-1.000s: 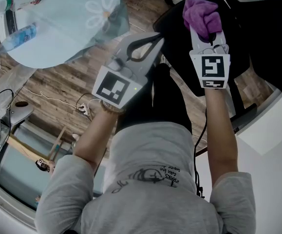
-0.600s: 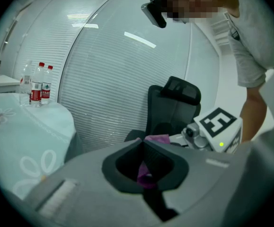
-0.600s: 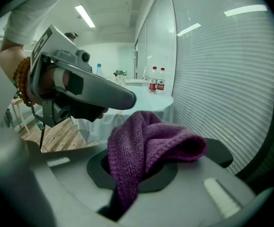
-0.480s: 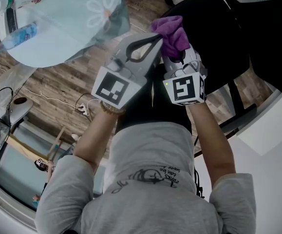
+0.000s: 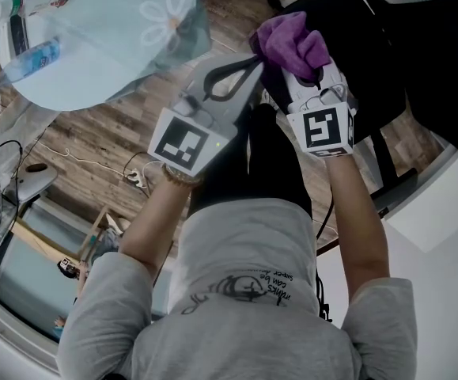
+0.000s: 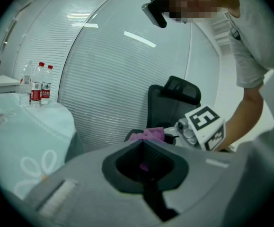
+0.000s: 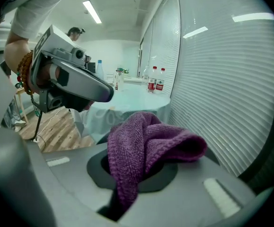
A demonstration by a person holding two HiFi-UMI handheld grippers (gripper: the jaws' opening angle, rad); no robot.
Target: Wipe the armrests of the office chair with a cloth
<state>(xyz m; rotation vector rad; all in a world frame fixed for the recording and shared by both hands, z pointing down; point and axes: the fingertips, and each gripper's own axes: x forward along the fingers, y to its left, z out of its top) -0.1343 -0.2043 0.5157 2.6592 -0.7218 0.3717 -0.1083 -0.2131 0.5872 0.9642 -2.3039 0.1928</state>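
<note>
Close below the head camera I count two grippers. The left gripper [image 5: 248, 63] has its jaws together on nothing. The right gripper [image 5: 306, 77] is clamped on the one purple cloth [image 5: 290, 42], held over the near edge of the single black office chair [image 5: 371, 62], just beside the left tips. Farther off, one round table [image 5: 94, 46] carries two red-capped bottles [image 6: 36, 89]. Since half a second ago the right gripper has slid rightward, away from the left, which has stayed put.
</note>
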